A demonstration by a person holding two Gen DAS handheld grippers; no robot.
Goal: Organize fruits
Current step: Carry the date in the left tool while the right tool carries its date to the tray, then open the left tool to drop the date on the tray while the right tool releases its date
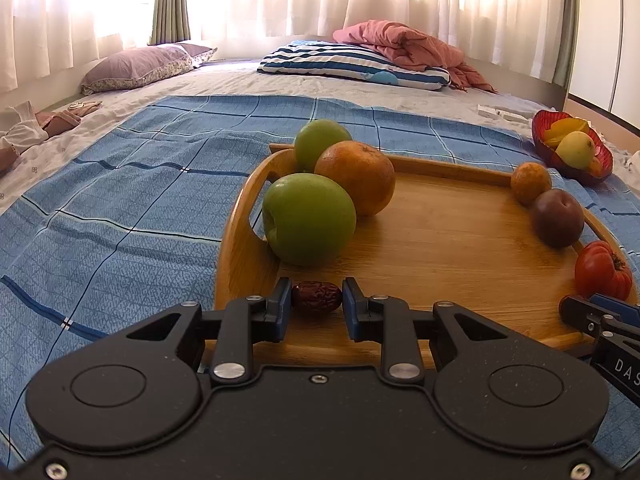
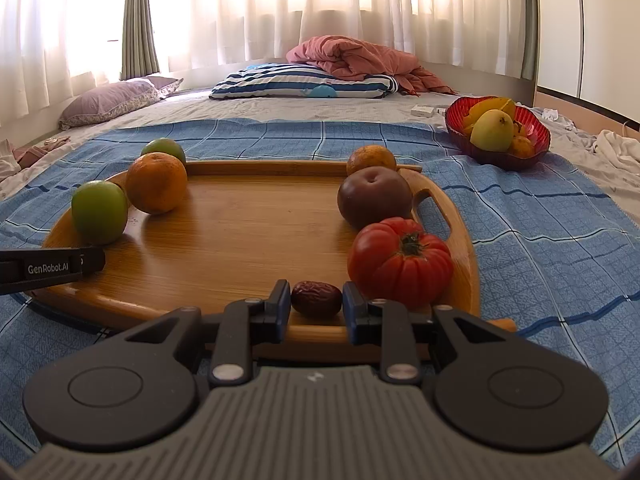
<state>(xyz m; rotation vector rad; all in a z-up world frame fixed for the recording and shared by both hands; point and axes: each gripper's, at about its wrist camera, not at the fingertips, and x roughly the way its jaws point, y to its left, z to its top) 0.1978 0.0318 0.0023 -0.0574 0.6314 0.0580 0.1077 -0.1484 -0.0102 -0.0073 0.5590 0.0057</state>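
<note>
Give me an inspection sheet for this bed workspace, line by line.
Surface: blue checked cloth spread over the bed, carrying the oval wooden tray.
Job's things: two green apples, two oranges, a dark plum and a ribbed red tomato on the tray; red glass bowl of yellow fruit beside it.
Clutter: small white box behind the bowl.
Grippers: left hand-held gripper and right hand-held gripper each shut on a wrinkled red date.
Cables: nothing seen.
Surroundings: pillows, pink quilt, white curtains.

A purple pillow (image 1: 136,66), striped pillow (image 1: 352,62) and pink quilt (image 1: 412,46) lie on the bed (image 1: 240,84).
</note>
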